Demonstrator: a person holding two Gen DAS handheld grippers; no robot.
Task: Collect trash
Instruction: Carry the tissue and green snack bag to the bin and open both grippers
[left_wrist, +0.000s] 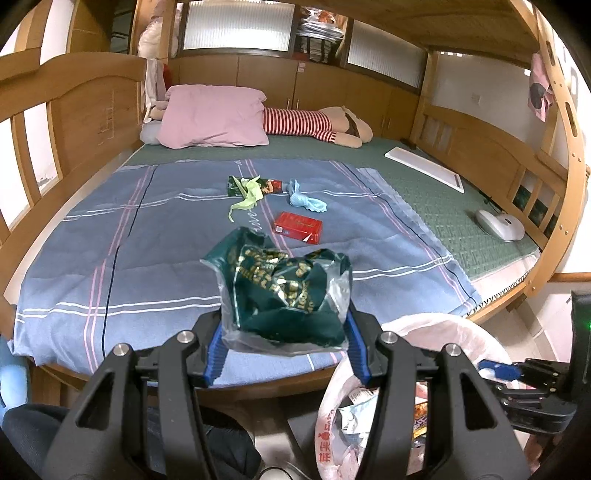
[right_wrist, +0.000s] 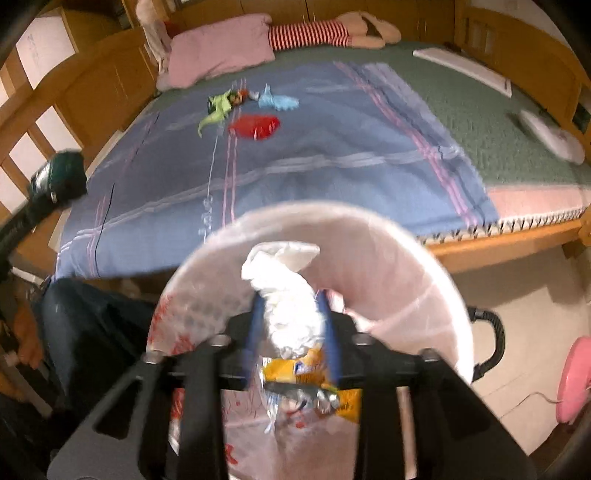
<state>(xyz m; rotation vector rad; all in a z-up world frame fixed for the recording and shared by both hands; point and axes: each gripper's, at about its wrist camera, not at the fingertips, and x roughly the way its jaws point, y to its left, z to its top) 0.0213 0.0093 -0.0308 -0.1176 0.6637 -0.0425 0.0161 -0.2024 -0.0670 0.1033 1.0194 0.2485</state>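
Observation:
My left gripper (left_wrist: 284, 325) is shut on a crumpled dark green wrapper (left_wrist: 280, 284), held over the near edge of the bed. In the right wrist view that wrapper (right_wrist: 64, 173) shows at the far left. My right gripper (right_wrist: 290, 314) hangs over the mouth of a pale pink plastic trash bag (right_wrist: 406, 258), which shows at the lower right (left_wrist: 443, 328) in the left wrist view. A white paper wad (right_wrist: 284, 280) sits between its spread jaws, above wrappers inside the bag. On the blue sheet lie a red box (left_wrist: 297, 227), a green strip (left_wrist: 245, 199), a printed packet (left_wrist: 271, 184) and a blue scrap (left_wrist: 304, 199).
A pink pillow (left_wrist: 214, 118) and a striped plush doll (left_wrist: 314, 123) lie at the head of the wooden bed. A white board (left_wrist: 424, 168) and a white device (left_wrist: 498, 223) rest on the green mat. A person's dark trouser leg (right_wrist: 92, 332) is beside the bag; a pink object (right_wrist: 574, 380) lies on the floor.

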